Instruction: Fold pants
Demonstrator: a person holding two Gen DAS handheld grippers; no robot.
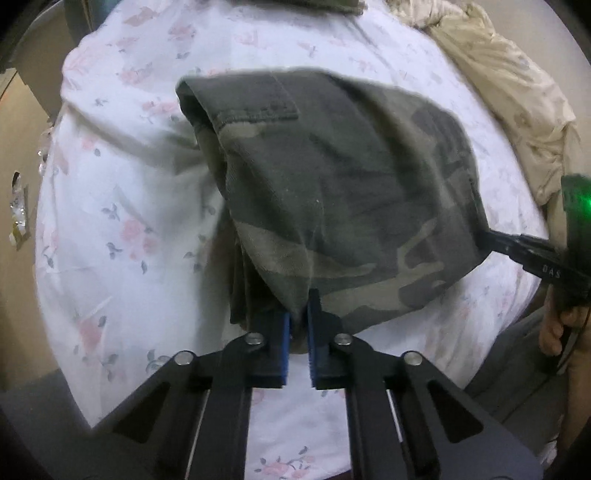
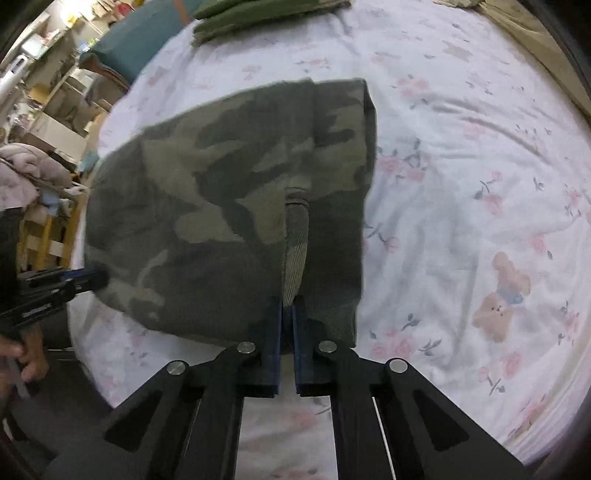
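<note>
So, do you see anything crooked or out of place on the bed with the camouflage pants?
Nothing is damaged or spilled. The folded camouflage pants are pinched at the near edge by the left hand-held gripper and the right hand-held gripper. Only the beige blanket lies crumpled at the edge of the floral sheet.

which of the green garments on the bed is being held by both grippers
The camouflage pants in the middle of the floral sheet: the left gripper and right gripper each pinch a near corner. The plain green folded garment at the far edge lies untouched.
</note>
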